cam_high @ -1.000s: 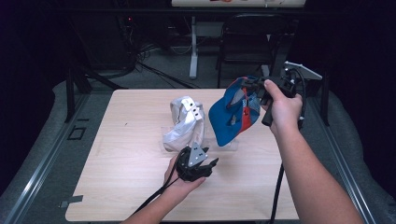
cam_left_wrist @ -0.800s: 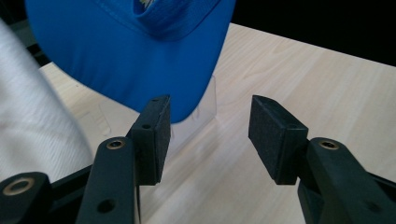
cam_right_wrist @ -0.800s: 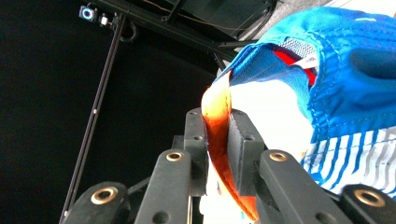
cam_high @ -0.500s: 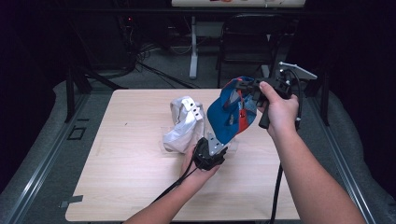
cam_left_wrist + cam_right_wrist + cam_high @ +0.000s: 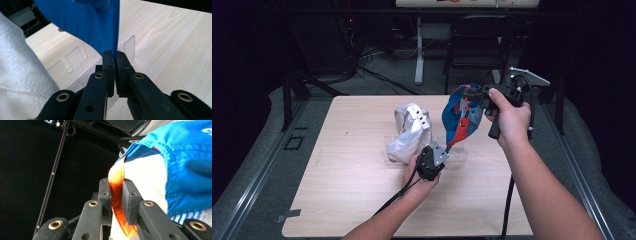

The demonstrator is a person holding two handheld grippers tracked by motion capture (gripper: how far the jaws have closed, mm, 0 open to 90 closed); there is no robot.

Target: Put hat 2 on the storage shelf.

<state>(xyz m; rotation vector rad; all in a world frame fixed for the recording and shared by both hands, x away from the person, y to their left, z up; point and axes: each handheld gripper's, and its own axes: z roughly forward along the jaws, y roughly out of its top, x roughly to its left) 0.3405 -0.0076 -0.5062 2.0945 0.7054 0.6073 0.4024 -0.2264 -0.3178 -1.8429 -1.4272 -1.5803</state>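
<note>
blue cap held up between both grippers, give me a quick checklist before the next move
1. Left gripper has the blue cap: ok. Its jaws have just been closing and now pinch the cap's lower edge in the left gripper view.
2. Right gripper has the cap: ok, jaws clamped on an orange strip at the cap's edge.
3. Cap clear of the table: ok, it hangs above the wood in the high view.
4. White cap out of the way: cannot tell, it sits close beside the left gripper.
5. Clear plastic stand free: cannot tell, it lies just under the blue cap.
6. Cables free: cannot tell.
</note>
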